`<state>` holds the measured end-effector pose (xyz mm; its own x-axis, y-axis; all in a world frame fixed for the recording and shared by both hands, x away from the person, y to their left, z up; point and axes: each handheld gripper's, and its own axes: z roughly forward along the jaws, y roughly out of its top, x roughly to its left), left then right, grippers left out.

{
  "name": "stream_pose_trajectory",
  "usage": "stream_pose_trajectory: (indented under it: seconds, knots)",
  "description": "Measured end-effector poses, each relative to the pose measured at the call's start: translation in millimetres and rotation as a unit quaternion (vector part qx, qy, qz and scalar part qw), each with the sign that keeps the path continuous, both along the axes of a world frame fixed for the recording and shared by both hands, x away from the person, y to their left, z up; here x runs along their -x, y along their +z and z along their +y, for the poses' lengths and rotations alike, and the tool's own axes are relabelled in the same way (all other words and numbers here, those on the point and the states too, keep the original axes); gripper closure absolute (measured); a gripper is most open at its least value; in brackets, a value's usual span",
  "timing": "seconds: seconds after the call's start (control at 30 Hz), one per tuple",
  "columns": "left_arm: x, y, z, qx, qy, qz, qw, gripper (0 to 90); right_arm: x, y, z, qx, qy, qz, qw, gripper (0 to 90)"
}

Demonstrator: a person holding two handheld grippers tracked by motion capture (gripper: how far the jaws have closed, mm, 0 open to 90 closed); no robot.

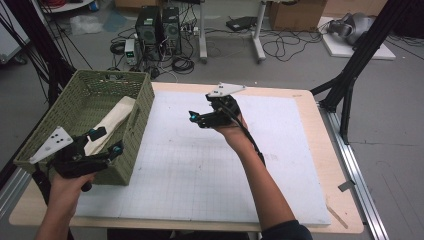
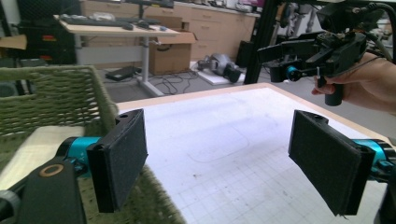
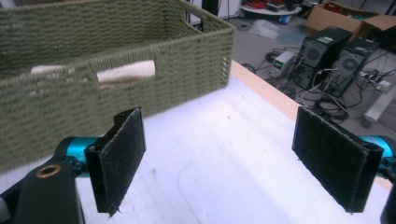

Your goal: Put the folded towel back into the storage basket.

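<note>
Jaws of both grippers are spread, nothing held. Left gripper is best lowered squarely over the folded cloth inside the basket at the tabletop's left edge.

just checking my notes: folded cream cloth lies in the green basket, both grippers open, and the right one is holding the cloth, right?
Not quite. The right gripper holds nothing: the right gripper view shows its jaws apart over the bare white mat. The rest stands: the cream cloth lies in the green basket, and the left gripper is open too.
</note>
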<state>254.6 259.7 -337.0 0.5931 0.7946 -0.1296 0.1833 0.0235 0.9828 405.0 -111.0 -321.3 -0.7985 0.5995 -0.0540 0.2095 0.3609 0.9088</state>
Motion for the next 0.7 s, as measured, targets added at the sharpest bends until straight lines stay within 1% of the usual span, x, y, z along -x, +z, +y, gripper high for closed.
stream_pose_trajectory:
  seconds: [0.13, 0.17, 0.2, 0.27, 0.4, 0.5, 0.6, 0.7]
  knots:
    - [-4.8, -1.4, -10.8, -0.007, -0.014, 0.004, 0.9999, 19.7, 12.9, -4.4, -17.6, 0.001, -0.014, -0.011, 0.9998, 16.1]
    - [-6.4, -1.8, -14.2, -0.006, -0.019, 0.005, 0.9998, 19.7, 15.7, -5.7, -21.7, 0.001, -0.017, -0.012, 0.9998, 16.1]
    - [-7.3, -2.0, -16.2, -0.005, -0.022, 0.006, 0.9997, 19.7, 18.9, -7.3, -27.3, 0.006, -0.021, -0.012, 0.9997, 16.1]
    - [-9.9, -2.3, -21.0, -0.005, -0.03, 0.004, 0.9995, 19.7, 22.4, -9.7, -35.3, 0.006, -0.027, -0.012, 0.9995, 16.2]
    - [-15.2, -3.4, -31.0, -0.007, -0.045, 0.006, 0.999, 19.8, 30.6, -13.9, -54.7, -0.002, -0.047, -0.009, 0.9989, 16.1]
    - [-19.6, -4.8, -38.8, -0.01, -0.057, 0.01, 0.9982, 19.8, 37.4, -17.6, -69.4, -0.007, -0.062, -0.012, 0.998, 16.2]
    - [-24.1, -6.3, -47.0, -0.011, -0.07, 0.012, 0.9974, 19.9, 44.1, -21.6, -83.7, -0.008, -0.077, -0.01, 0.9969, 16.2]
    - [-28.1, -7.3, -55.7, -0.005, -0.087, 0.011, 0.9962, 19.9, 51.7, -24.7, -97.4, -0.007, -0.092, -0.01, 0.9957, 16.2]
